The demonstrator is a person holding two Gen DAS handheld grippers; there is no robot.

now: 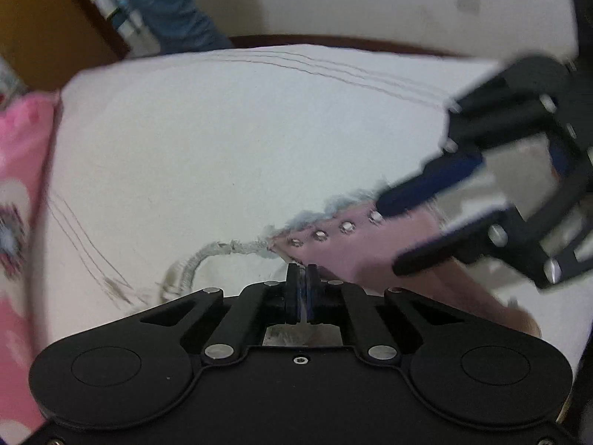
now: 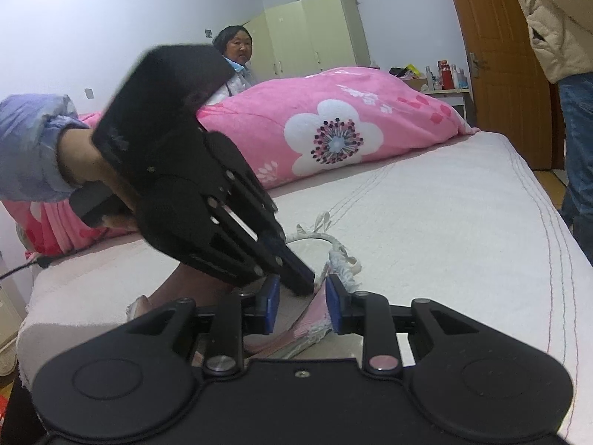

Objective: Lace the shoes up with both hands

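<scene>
Left tool [image 1: 301,272], bottom centre of its own view, has its jaws pressed together w/ only a thin sliver between the pads; whether lace is pinched in there I can't tell. It sits right at the pointed end of the pink shoe upper [image 1: 355,248], just below the eyelet row [image 1: 333,230]. Frayed whitish lace [image 1: 207,256] runs left from that end across the bed sheet [image 1: 222,141] and curls down toward lower left.

Right tool [image 2: 302,298], lower centre of its own view, is partly open, blue pads apart, w/ the shoe's pink edge and fluffy blue trim [image 2: 343,265] btwn them. Pads don't clearly press on it, so no firm hold visible. In the left view this tool comes in from the right, one finger by the end eyelet.

In the right view the left tool slants down from upper left, held by a hand [image 2: 79,159] in a pale blue sleeve [image 2: 27,141], tip down at the shoe btwn the right tool's fingers.

Shoe lies on the white bed, centre-low in both views. Pink flowered quilt [image 2: 333,126] behind. One person sits beyond the quilt, another stands at right edge by a wooden door [image 2: 496,55].
</scene>
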